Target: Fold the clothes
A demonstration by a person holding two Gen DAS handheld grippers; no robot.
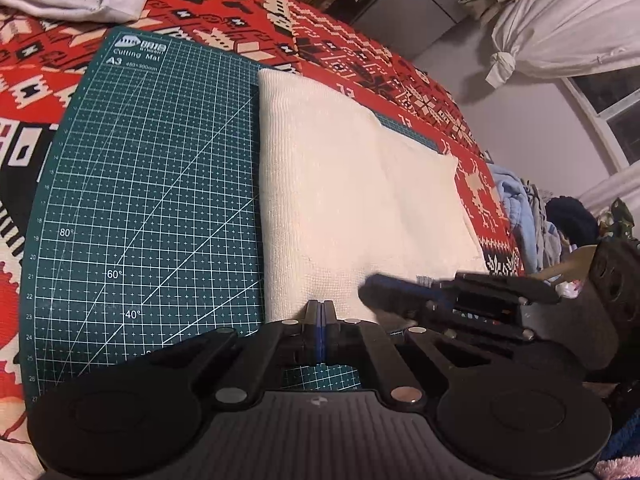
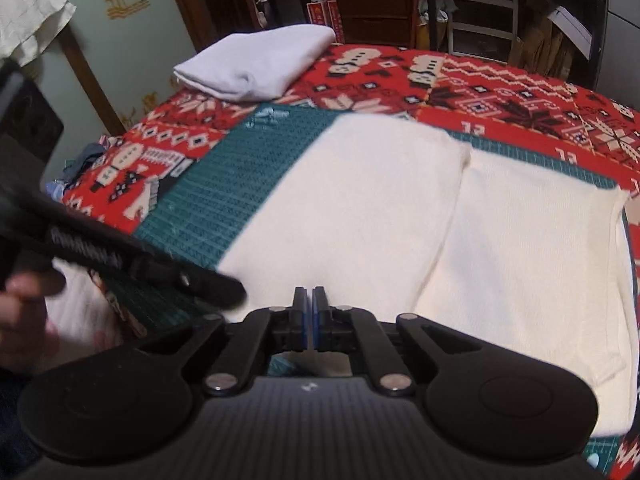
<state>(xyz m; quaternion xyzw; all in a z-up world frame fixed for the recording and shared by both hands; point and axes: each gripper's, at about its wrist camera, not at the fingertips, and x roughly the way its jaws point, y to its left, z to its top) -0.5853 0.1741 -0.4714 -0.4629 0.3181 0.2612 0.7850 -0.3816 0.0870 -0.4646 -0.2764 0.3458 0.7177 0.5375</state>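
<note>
Cream knit garment lies folded in overlapping panels on green gridded cutting mat; left gripper and right gripper both closed, empty, so further folds uncertain.

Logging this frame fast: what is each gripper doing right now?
Left gripper: jaws shut at the near edge of the cream garment; cannot tell whether cloth is pinched.
Right gripper: shut, same doubt.
</note>
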